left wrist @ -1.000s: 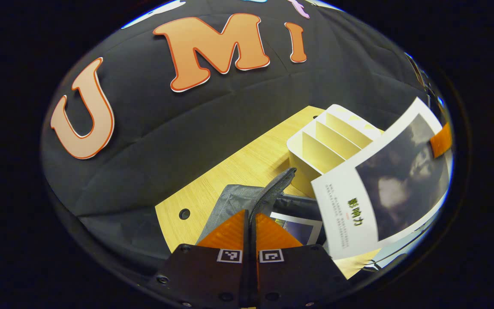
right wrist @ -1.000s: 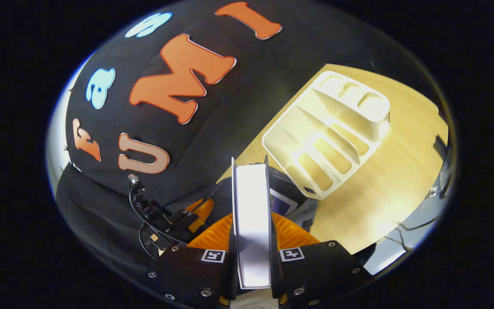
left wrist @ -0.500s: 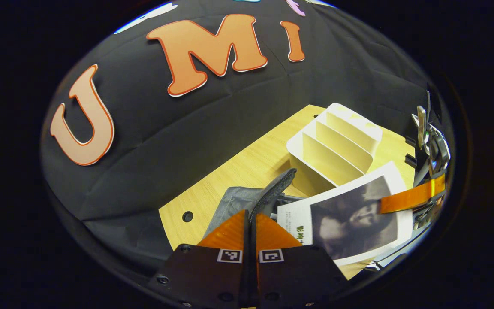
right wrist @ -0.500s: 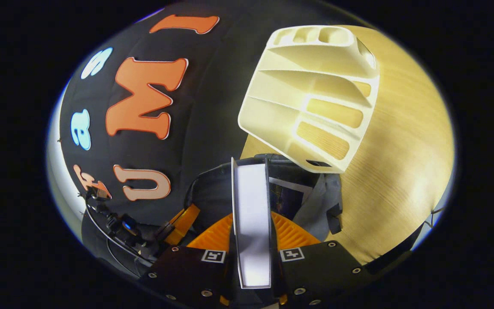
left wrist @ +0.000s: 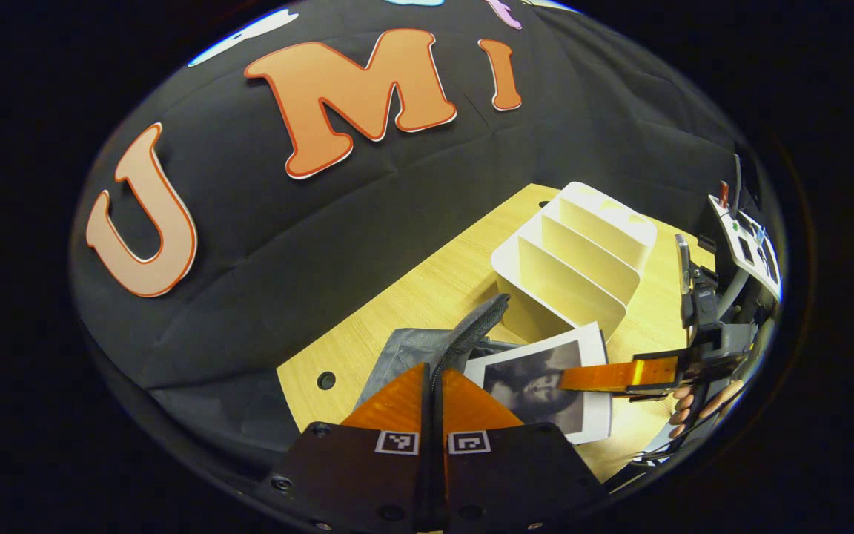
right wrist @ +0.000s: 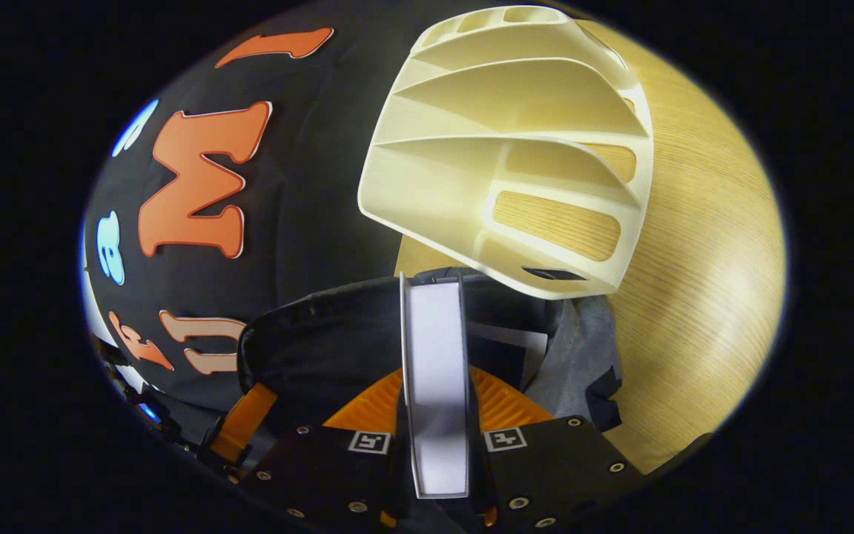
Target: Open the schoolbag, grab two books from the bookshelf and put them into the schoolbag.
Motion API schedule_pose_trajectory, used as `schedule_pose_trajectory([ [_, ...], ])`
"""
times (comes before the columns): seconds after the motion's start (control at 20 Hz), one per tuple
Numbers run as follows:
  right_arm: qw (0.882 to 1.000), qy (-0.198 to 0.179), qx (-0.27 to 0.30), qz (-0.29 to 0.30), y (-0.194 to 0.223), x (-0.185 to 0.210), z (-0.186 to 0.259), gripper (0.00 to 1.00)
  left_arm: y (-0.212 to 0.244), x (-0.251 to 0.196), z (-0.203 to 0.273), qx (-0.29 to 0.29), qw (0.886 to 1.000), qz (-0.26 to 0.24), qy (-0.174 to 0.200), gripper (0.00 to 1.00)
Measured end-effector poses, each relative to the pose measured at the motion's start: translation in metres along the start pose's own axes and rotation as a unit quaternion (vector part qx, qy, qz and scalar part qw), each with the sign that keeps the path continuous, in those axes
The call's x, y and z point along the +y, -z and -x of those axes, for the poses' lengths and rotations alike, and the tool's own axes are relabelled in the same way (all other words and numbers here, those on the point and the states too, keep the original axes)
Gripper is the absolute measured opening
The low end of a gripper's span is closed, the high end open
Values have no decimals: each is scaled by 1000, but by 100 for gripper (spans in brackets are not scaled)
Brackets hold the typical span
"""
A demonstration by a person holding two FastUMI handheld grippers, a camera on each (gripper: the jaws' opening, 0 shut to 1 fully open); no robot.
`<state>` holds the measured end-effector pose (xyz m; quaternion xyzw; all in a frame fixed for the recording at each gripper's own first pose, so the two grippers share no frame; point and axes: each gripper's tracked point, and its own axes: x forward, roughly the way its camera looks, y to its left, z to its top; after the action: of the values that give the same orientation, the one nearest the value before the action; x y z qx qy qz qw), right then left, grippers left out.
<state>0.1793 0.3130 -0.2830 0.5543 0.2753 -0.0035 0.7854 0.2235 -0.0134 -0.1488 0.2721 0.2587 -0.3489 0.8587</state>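
Grey schoolbag (left wrist: 412, 352) edge pinched by left claw (left wrist: 433, 386), right claw (right wrist: 434, 415) clamping book (right wrist: 436, 386)

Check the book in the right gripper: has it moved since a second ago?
Yes. In the left gripper view the book has dropped below the bookshelf toward the schoolbag.

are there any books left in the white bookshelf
No, in the right gripper view every slot of the bookshelf is bare.
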Motion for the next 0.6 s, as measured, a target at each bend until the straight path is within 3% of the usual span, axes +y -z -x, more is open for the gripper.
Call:
schedule_pose_trajectory([
  [0.6, 999, 11, -37, -23, 11, 24, -57, 31, -31, -6, -6, -13, 1000, -11, 14, 0],
])
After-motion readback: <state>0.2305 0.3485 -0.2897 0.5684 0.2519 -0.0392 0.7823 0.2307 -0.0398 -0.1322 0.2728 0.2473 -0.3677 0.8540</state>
